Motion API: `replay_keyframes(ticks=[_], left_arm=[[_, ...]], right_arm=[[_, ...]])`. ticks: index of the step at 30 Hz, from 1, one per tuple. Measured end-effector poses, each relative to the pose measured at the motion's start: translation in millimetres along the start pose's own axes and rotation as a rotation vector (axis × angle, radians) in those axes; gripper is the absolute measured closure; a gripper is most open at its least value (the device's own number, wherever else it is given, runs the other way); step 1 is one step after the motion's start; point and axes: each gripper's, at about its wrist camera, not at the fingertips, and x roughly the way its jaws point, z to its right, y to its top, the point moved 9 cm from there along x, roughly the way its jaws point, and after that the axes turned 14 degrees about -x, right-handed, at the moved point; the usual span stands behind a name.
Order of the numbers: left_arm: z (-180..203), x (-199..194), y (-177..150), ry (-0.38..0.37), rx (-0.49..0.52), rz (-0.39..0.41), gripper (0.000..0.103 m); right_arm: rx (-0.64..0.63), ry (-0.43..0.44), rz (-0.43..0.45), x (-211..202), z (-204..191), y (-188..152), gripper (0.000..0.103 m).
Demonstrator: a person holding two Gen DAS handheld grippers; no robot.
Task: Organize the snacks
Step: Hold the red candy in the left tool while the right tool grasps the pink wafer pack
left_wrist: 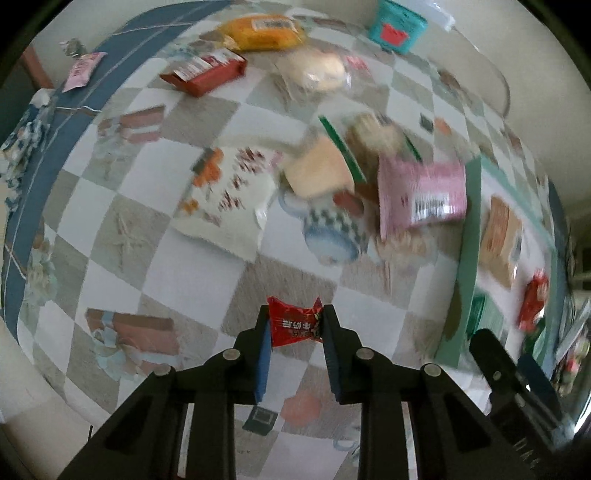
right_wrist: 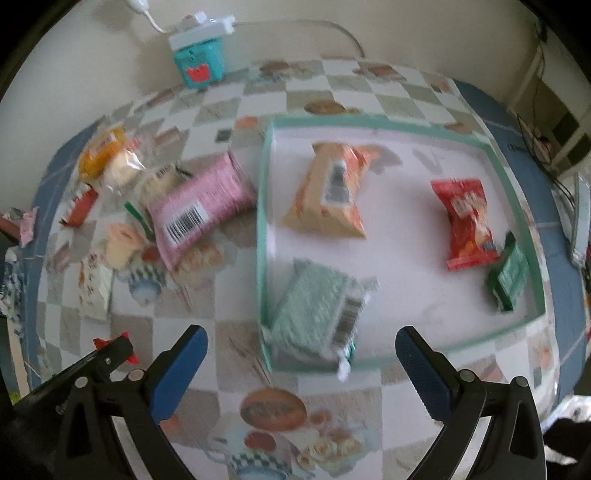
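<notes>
Left gripper (left_wrist: pixel 295 325): fingers (left_wrist: pixel 263 354) drawn in tight on a small red snack packet (left_wrist: pixel 293 323), pinched by its two side edges so it hangs flat between the pads, clear of the checked counter (left_wrist: pixel 184 273); a grip of this kind suits carrying, and the packet is probably bound for the tray. Right gripper (right_wrist: pixel 301 341): fingers (right_wrist: pixel 181 363) spread wide with nothing between them, hovering over the tray's near wall, likely just freed or waiting for the next pick. Tray (right_wrist: pixel 263 206): shallow, green-rimmed, ahead of the right fingers; serves as the collecting place. Tray contents: pale green wafer pack (right_wrist: pixel 314 306) lying just beyond the right fingertips against the near corner; orange pack (right_wrist: pixel 328 192) farther ahead; red pack (right_wrist: pixel 467 221) and dark green pack (right_wrist: pixel 509 273) ahead and to the right-finger side. Unsorted stock, on the counter outside the tray: pink pack (left_wrist: pixel 421 192) well ahead of the left fingers, lying just beside the tray wall; white printed pack (left_wrist: pixel 225 195) ahead toward the left-finger side; red box (left_wrist: pixel 207 74), yellow bag (left_wrist: pixel 264 31) and clear-wrapped bun (left_wrist: pixel 317 68) far ahead. Teal box (right_wrist: pixel 197 62): at the counter's far edge by the wall, apart from the snacks. Sorting judged partly done, since several packs lie outside.
</notes>
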Motion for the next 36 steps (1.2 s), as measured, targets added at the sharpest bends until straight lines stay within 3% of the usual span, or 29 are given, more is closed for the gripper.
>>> replay_keyframes(ticks=[3, 10, 21, 36], left_arm=[[-7, -5, 16, -0.001, -0.058, 0.008, 0.076], [-24, -11, 53, -0.004, -0.162, 0.029, 0.076], [-17, -8, 103, -0.038, -0.240, 0.032, 0.076], [-24, 9, 131, -0.054, -0.306, 0.014, 0.076]], right_arm=[[-0.033, 0.037, 0.058, 0, -7, 18, 0.000], [-0.052, 0.063, 0.102, 10, -14, 48, 0.000], [-0.165, 0.095, 0.102, 34, -43, 81, 0.000], [-0.314, 0.076, 0.081, 62, -67, 96, 0.000]])
